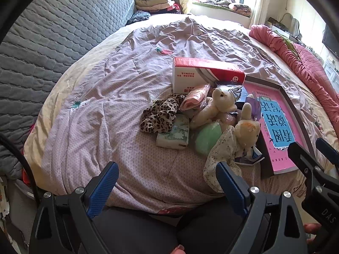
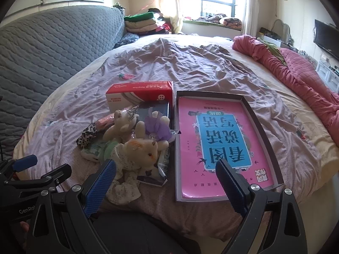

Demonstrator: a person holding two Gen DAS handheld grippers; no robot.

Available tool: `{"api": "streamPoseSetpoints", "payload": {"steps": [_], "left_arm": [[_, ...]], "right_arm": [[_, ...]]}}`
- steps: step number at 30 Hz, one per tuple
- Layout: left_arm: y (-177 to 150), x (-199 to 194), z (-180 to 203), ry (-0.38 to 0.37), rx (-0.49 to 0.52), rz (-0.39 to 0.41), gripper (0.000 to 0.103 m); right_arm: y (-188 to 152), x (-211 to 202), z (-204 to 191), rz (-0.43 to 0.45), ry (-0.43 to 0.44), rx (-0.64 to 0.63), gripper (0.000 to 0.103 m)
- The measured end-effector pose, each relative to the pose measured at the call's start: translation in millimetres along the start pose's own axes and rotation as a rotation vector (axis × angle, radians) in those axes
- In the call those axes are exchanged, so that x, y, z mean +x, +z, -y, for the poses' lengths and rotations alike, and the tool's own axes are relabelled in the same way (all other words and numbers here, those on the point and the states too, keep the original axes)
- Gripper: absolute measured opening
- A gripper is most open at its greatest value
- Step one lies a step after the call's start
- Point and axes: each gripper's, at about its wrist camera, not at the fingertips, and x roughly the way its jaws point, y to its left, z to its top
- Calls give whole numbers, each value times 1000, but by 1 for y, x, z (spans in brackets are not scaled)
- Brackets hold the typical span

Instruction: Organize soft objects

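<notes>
Two grippers, both spread wide and holding nothing | left gripper [image 1: 167,185] vs right gripper [image 2: 166,183] | soft pile's on the bed: floral cloth [image 2: 125,180] under a plush bear [image 2: 142,150] | sits just left of the shallow box [image 2: 263,127] | cloth touches right gripper's left finger, so right looks nearer imo

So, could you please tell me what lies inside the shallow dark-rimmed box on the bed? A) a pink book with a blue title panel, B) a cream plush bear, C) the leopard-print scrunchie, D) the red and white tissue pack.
A: the shallow box holds only the pink book, while the soft things are piled on the bedspread to its left in the right wrist view.
</notes>
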Motion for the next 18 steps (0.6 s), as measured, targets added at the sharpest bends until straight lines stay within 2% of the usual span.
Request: {"api": "streamPoseSetpoints", "payload": {"steps": [18], "left_arm": [[-3,0,-3,-3,-1,4,93]], "right_arm": [[-2,2,2,-7,0,8,95]]}}
